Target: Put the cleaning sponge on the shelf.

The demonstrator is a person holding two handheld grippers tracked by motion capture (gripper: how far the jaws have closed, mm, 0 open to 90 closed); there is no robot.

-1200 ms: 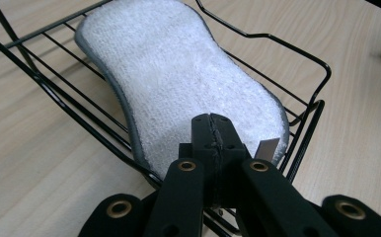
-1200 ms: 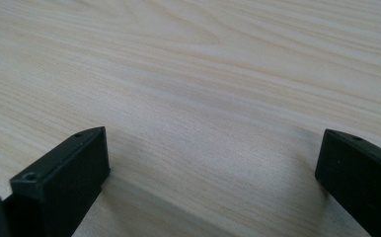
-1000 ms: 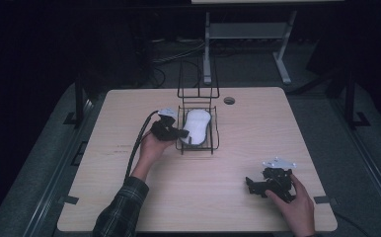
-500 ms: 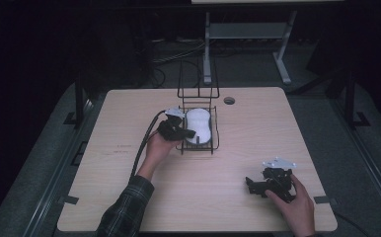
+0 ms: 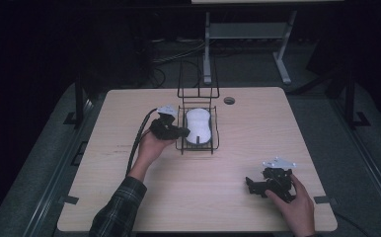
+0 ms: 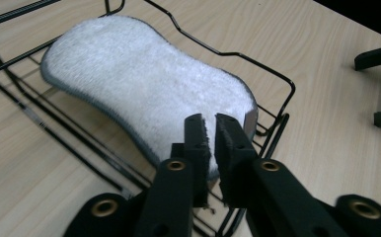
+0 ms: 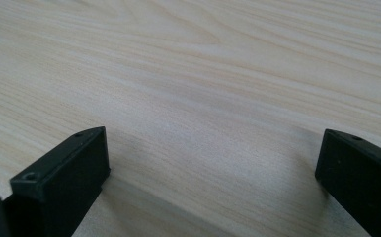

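A white peanut-shaped sponge [image 5: 198, 126] [image 6: 144, 84] lies flat in a black wire basket [image 5: 181, 148] [image 6: 277, 98] at the middle of the table. My left gripper [image 5: 183, 132] [image 6: 210, 133] reaches over the basket's left rim to the sponge's near edge. Its jaws have just been opening and stand a narrow slit apart, with the fuzzy edge of the sponge between them. My right gripper [image 5: 250, 185] [image 7: 213, 158] rests on the bare wood near the front right corner, jaws wide open with nothing between them. It also appears far off in the left gripper view [image 6: 378, 86].
A tall wire frame [image 5: 198, 79] rises from the basket's back end. A round cable hole [image 5: 229, 100] sits in the tabletop [image 5: 277, 133] behind it. The left gripper's cable [image 5: 136, 143] trails across the wood towards the front.
My left gripper has shifted a little to the right, against the basket. The sponge now lies flat inside the basket. The right hand has stayed put.
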